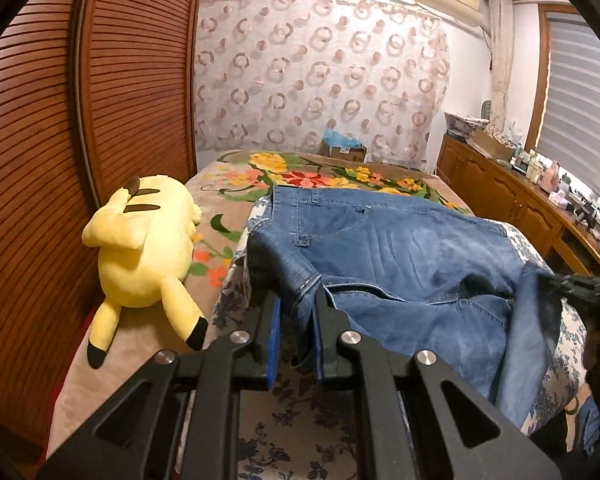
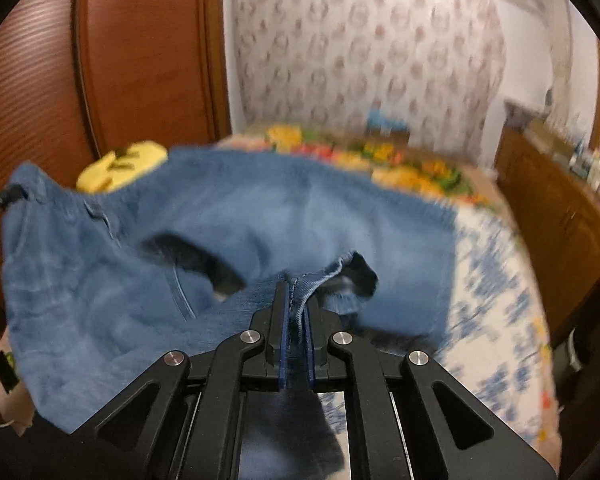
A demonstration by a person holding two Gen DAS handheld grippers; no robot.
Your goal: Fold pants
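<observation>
Blue denim pants (image 1: pixel 400 256) lie across a blue-flowered white cushion on the bed, waistband toward the far side. My left gripper (image 1: pixel 296 300) is shut on a hem fold at the pants' near left edge. My right gripper (image 2: pixel 296 292) is shut on a seamed denim edge and holds it lifted; the pants (image 2: pixel 228 220) spread in front of it, blurred by motion. The right gripper also shows as a dark blur at the right edge of the left wrist view (image 1: pixel 580 284). The left gripper shows dimly at the far left of the right wrist view (image 2: pixel 0 198).
A yellow plush toy (image 1: pixel 144 248) lies on the bed left of the pants, beside a wooden louvred wardrobe (image 1: pixel 60 140). A floral blanket (image 1: pixel 300 176) covers the far bed. A wooden dresser (image 1: pixel 520 200) with bottles stands at the right.
</observation>
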